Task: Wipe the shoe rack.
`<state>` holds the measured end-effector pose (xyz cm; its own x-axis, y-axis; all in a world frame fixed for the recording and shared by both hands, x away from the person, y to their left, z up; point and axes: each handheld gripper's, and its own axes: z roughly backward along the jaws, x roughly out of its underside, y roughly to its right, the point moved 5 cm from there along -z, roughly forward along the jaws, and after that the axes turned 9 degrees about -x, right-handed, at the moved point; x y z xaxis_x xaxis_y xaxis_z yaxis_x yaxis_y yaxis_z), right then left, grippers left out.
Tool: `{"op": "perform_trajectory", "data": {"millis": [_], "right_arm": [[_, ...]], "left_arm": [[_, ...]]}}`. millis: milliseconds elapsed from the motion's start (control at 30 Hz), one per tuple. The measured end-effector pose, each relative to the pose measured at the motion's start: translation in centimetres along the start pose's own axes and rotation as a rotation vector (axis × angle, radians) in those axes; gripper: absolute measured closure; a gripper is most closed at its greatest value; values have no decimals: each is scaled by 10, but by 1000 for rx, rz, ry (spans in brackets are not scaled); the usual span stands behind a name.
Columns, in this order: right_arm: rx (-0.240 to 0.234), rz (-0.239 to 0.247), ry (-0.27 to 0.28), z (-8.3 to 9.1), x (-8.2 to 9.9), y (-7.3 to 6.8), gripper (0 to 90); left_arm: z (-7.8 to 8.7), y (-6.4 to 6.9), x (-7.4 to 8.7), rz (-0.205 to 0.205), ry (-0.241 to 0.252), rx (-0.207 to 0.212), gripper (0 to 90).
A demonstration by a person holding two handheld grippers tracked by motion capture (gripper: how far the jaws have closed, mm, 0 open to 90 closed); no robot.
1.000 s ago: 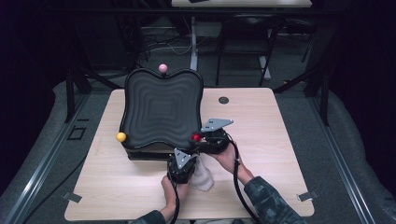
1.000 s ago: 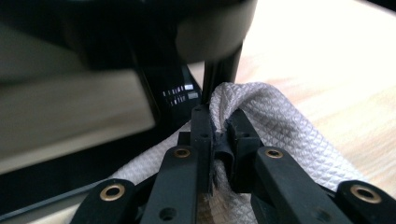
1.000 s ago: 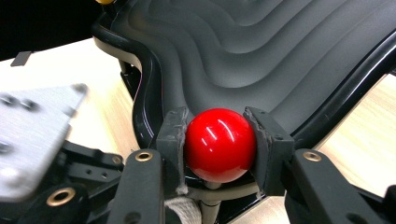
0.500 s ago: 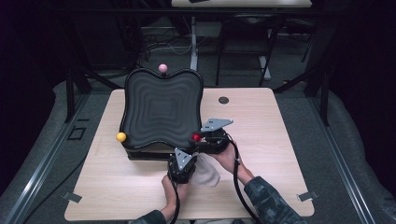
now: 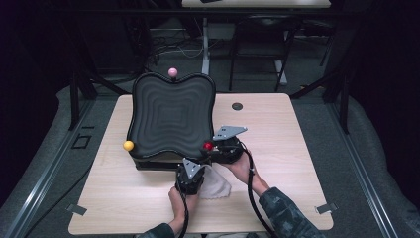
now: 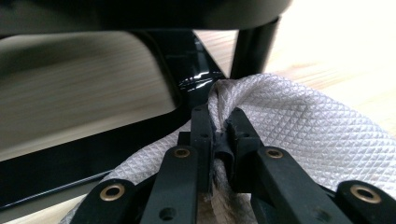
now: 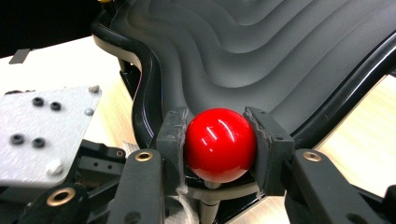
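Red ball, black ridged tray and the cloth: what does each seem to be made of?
Red ball: hard glossy plastic, probably, given its sharp white highlights. Black ridged tray: matte surface, maybe rubber or moulded plastic, with a shinier rim. Cloth: pale woven fabric with a fine diamond weave, microfibre perhaps, bunched between the left gripper jaws.

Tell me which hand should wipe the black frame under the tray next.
Left. Its hand-held gripper is shut on the cloth, right beside the glossy black frame. The right hand-held gripper is busy, clamped on the red knob at the tray's corner.
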<state>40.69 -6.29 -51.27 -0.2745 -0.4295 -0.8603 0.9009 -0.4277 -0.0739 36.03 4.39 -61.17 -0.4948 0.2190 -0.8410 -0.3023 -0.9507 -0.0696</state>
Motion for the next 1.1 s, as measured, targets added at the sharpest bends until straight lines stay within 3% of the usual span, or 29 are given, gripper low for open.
{"op": "perform_trajectory", "data": {"millis": [267,1100], "right_arm": [[2,1,-2,0,0,0,604],[6,5,-11,0,0,0,605]], "left_arm": [[3,-15,3,12,-10,-30,832],[21,-111,20,145,-65,-229,832]]}}
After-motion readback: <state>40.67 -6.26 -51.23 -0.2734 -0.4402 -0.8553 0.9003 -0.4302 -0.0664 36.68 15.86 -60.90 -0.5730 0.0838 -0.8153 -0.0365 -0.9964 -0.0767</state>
